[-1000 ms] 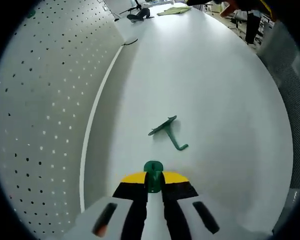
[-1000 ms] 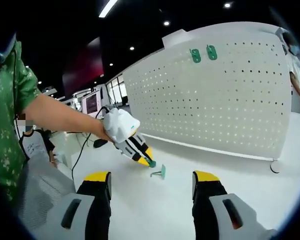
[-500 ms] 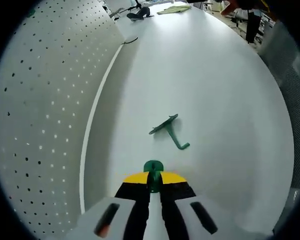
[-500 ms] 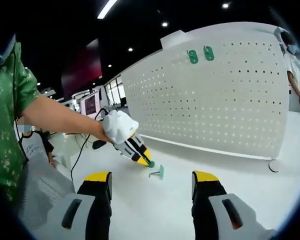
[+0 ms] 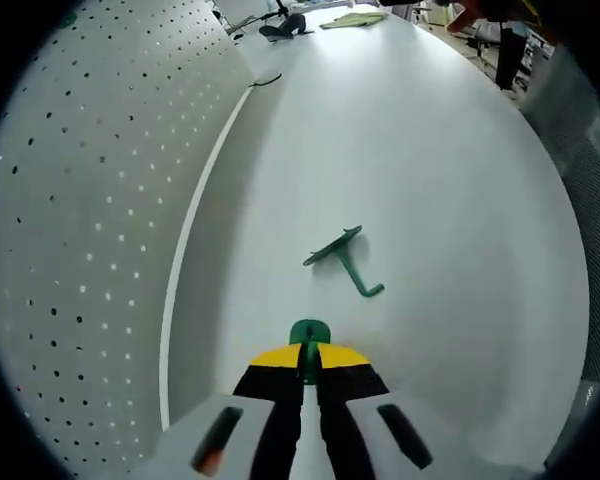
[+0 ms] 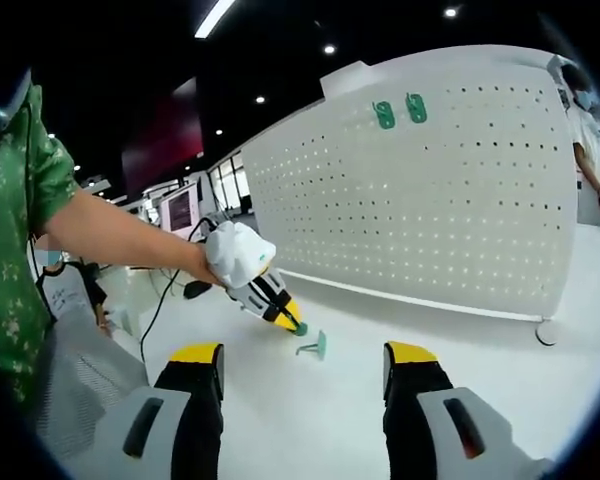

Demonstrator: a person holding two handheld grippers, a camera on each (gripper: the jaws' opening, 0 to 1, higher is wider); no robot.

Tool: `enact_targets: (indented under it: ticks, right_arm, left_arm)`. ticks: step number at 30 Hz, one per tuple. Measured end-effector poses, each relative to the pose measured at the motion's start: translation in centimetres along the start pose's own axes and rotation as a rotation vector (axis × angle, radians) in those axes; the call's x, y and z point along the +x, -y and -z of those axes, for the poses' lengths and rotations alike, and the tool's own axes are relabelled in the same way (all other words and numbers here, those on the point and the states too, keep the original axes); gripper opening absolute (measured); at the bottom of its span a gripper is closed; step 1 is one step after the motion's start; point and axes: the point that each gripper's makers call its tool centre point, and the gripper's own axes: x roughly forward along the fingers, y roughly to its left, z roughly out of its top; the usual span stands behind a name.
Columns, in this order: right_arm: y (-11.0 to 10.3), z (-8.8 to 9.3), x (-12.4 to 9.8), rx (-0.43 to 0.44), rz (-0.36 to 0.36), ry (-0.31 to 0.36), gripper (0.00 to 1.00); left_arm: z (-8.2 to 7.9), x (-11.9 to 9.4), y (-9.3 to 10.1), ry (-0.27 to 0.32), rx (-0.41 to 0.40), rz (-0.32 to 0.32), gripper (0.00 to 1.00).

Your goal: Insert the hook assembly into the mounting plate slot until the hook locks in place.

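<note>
In the left gripper view, I see 1 white pegboard (image 5: 90, 230) standing along the 9 o'clock side, its foot meeting the white table (image 5: 450, 190) in a long edge. My left gripper (image 5: 307, 362) rises from 6 o'clock with its 2 yellow-and-black jaws pressed together on 1 small green piece (image 5: 308, 335), whose rounded end sticks out past the tips. Just beyond it, toward 12 o'clock and a little to 1 o'clock, 1 green hook (image 5: 346, 260) lies on the table, apart from the jaws: a flat plate with a stem ending in a bend. Far up at 12 o'clock I make out 1 dark object with a cable and 1 pale green cloth (image 5: 352, 18), too small to tell more.

In the right gripper view, a person's bare arm (image 6: 120, 235) in a green patterned sleeve comes in from 9 o'clock, the hand in 1 white glove (image 6: 235, 253) carrying the left gripper (image 6: 280, 312), tips angled down toward the table (image 6: 310, 420). The green piece (image 6: 300, 328) shows at its tips, and the green hook (image 6: 313, 347) sits just beside them at 4 o'clock of the tips, resting on the table. My right gripper (image 6: 302, 365) stands at 6 o'clock with its 2 jaws spread wide and nothing between them. The pegboard (image 6: 430, 200) fills the upper right, and I count 2 green hooks (image 6: 384, 114) hung side by side near its top edge at 12 o'clock. At the far 3 o'clock edge another person (image 6: 590, 130) stands beside the board.
</note>
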Motion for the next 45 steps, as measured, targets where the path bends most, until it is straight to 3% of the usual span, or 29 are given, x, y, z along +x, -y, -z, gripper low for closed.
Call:
enact_targets:
  ticks: [21, 45]
  right_arm:
    - [-0.3, -0.2, 0.3, -0.012, -0.006, -0.006, 0.65]
    - [-1.4, -2.6, 0.3, -0.083, -0.022, -0.017, 0.65]
  left_arm:
    - [-0.4, -0.6, -0.2, 0.048, -0.029, -0.024, 0.03]
    - [-1.9, -4.4, -1.4, 0.176, -0.117, -0.12, 0.03]
